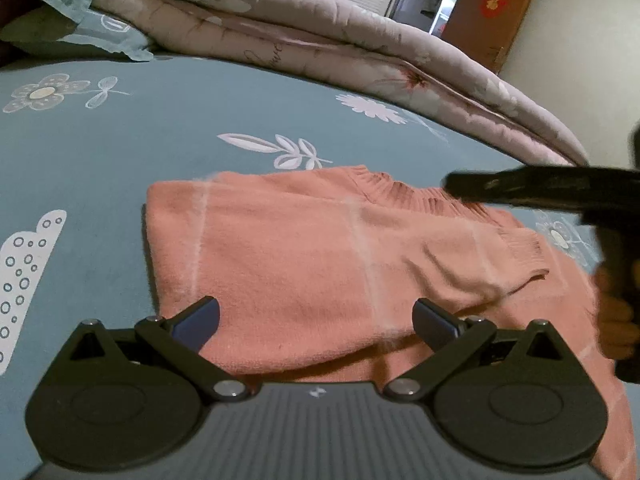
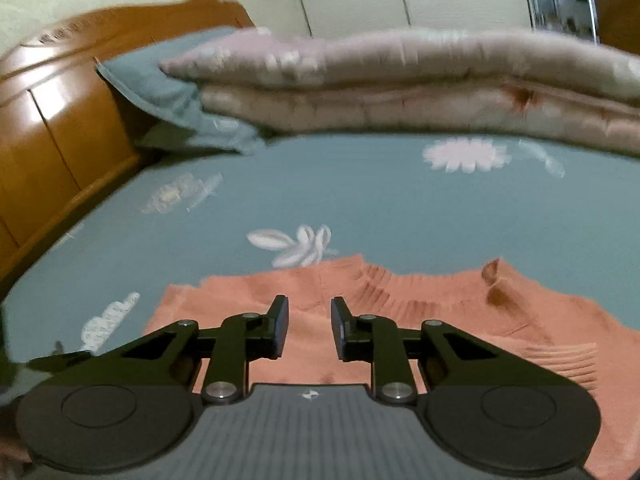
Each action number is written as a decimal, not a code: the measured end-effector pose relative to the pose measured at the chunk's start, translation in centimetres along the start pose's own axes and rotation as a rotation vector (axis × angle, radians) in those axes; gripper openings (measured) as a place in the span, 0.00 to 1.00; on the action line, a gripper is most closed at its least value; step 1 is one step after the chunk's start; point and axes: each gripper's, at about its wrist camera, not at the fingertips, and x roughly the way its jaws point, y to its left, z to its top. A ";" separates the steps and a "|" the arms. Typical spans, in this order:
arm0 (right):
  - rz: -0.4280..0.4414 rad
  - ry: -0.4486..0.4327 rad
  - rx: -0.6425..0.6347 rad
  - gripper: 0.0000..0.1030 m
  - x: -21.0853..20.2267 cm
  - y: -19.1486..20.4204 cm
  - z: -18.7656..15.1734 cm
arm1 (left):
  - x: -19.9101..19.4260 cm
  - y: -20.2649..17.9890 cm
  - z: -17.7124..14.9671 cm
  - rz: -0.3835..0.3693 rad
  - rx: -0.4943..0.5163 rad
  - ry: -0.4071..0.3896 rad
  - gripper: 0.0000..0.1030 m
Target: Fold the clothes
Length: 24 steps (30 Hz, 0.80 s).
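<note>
A salmon-pink knit sweater (image 1: 320,248) with pale stripes lies partly folded on the blue flowered bedsheet (image 1: 160,128), its ribbed collar at the far edge and one sleeve laid across the body. My left gripper (image 1: 316,316) hangs wide open over the sweater's near edge, with nothing between its fingers. In the right wrist view, my right gripper (image 2: 310,328) is open by a narrow gap, empty, above the sweater (image 2: 440,312) just short of the collar. That right gripper (image 1: 540,188) also shows as a dark blurred shape over the collar, held by a hand (image 1: 616,312).
A folded pinkish quilt (image 1: 320,40) (image 2: 400,80) runs along the far side of the bed, with a blue pillow (image 1: 80,20) beside it. A wooden headboard (image 2: 60,120) borders the left. Bare bedsheet (image 2: 360,200) lies between sweater and quilt.
</note>
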 end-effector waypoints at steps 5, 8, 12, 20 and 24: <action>-0.048 0.070 0.052 0.24 2.5 -2.9 -0.8 | -0.2 0.2 -0.4 -0.017 0.020 0.000 0.99; -0.079 0.036 0.189 0.15 0.2 -7.6 -2.0 | 0.2 0.0 -0.4 -0.006 0.035 0.007 0.99; -0.065 0.017 0.311 0.09 -1.8 -10.5 -2.8 | 0.2 -0.8 0.0 0.026 0.040 0.019 0.99; 0.089 0.028 0.200 0.31 -1.9 -3.0 -2.7 | 0.7 -3.2 1.5 0.018 0.049 0.026 0.99; 0.063 0.085 0.184 0.31 0.0 -2.9 -4.0 | 1.3 -3.3 1.5 0.036 0.050 0.059 0.99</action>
